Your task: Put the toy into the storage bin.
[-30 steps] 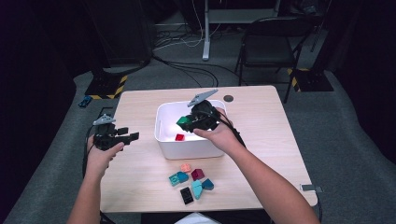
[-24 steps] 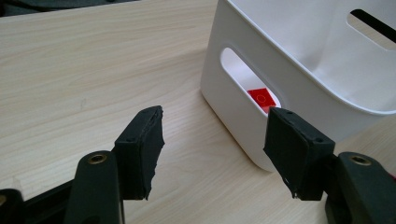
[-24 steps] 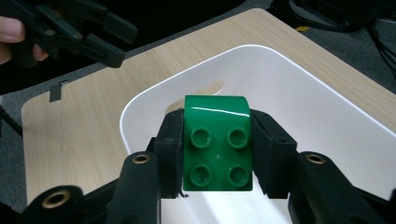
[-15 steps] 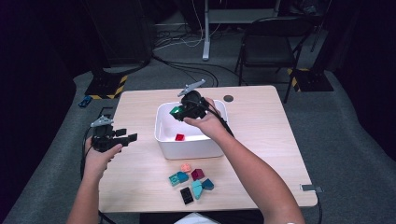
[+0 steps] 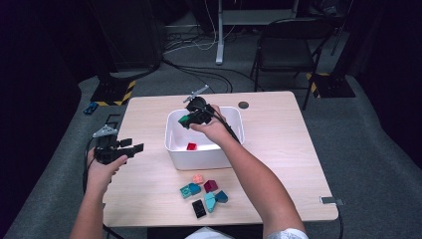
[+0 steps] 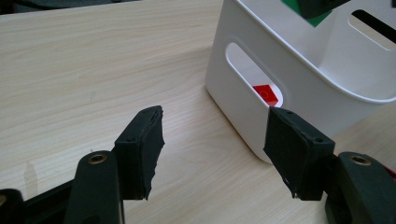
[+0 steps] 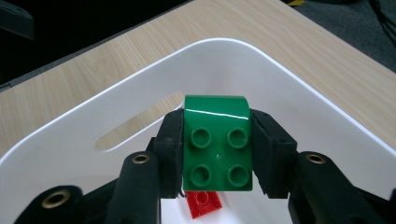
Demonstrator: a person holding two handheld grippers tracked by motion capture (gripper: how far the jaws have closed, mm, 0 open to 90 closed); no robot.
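My right gripper point(image 5: 187, 119) is shut on a green four-stud brick point(image 7: 217, 144) and hangs over the white bin point(image 5: 234, 153), inside its rim. In the right gripper view both pads press the green brick's sides. A small red brick point(image 5: 191, 146) lies on the bin's floor below; the same red brick point(image 6: 266, 93) shows through the bin's handle slot in the left gripper view. My left gripper point(image 5: 135, 148) hovers over the table's left part, jaws open with nothing between them, pointing toward the bin point(image 6: 299, 88).
Several loose bricks lie on the table in front of the bin: a teal one point(image 5: 189, 189), a dark red one point(image 5: 210, 185), a black one point(image 5: 199, 208), a pink one point(image 5: 198, 178). A dark round disc point(image 5: 243, 105) sits behind the bin. A chair point(image 5: 283, 55) stands beyond the table.
My right gripper has carried the green brick leftward and down across the bin. The left gripper has stayed in place.
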